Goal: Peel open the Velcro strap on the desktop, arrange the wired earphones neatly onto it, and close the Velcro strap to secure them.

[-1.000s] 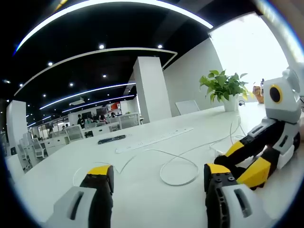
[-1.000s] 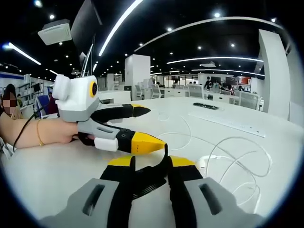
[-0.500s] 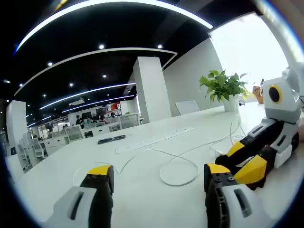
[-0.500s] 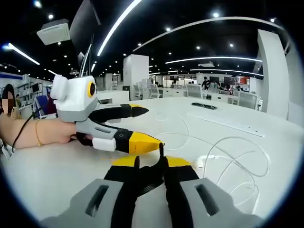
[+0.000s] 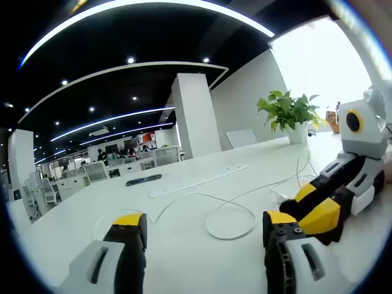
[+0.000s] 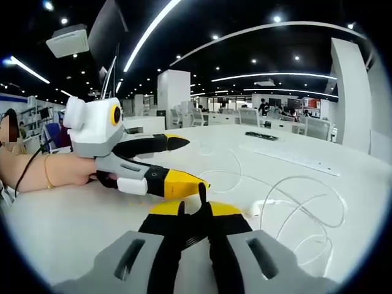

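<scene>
In the right gripper view the right tongs (image 6: 195, 215) stand at lower centre, closed on a black Velcro strap (image 6: 198, 228) whose free tab rises upright just above the tips. The left tongs (image 6: 177, 162), seen at centre left of that view, sit just beside the strap with both arms spread apart and gripping nothing; the person's hand (image 6: 72, 169) holds them at the left edge. In the left gripper view the same spread shows at the bottom, with bare white tabletop (image 5: 184, 245) between the tips. The wired earphones (image 5: 229, 214) lie loosely looped on the tabletop at centre, near the strap but apart from it.

Judgement: the peel is in hand. It would go best with one end pinned and the tab drawn back low and steadily, so the strap ends flat for the cable.
</scene>
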The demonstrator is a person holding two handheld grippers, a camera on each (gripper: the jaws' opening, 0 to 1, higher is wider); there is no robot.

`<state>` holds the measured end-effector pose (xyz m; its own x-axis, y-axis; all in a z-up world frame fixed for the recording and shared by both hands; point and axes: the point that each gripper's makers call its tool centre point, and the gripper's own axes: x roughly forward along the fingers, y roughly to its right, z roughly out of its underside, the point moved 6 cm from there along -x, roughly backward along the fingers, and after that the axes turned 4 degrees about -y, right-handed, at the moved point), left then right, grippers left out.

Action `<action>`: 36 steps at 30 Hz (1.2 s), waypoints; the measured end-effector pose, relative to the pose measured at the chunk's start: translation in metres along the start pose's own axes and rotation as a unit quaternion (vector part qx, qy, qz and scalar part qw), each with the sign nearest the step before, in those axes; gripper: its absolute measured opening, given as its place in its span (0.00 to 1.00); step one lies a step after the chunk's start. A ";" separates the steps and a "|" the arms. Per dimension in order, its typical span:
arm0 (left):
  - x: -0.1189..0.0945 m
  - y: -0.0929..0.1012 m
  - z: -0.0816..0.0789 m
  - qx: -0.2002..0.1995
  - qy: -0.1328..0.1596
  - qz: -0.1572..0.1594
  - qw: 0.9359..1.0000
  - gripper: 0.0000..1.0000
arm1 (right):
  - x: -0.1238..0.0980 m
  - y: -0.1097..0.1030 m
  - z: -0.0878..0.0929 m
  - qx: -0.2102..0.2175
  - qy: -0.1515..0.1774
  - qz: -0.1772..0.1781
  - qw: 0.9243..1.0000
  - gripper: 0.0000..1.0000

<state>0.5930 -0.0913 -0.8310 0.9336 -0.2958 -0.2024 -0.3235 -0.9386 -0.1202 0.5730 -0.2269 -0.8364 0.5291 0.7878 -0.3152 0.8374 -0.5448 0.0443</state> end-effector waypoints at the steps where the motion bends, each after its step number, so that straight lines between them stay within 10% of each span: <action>1: 0.000 0.000 0.000 0.000 0.000 0.000 1.000 0.79 | 0.000 0.000 0.000 0.000 0.000 0.000 1.000 0.16; 36: 0.000 0.000 0.000 0.001 0.001 0.001 1.000 0.79 | -0.001 0.001 0.000 -0.011 -0.002 0.009 1.000 0.05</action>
<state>0.5926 -0.0915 -0.8307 0.9332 -0.2983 -0.2003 -0.3257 -0.9377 -0.1209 0.5727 -0.2283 -0.8362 0.5429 0.7769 -0.3189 0.8311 -0.5514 0.0714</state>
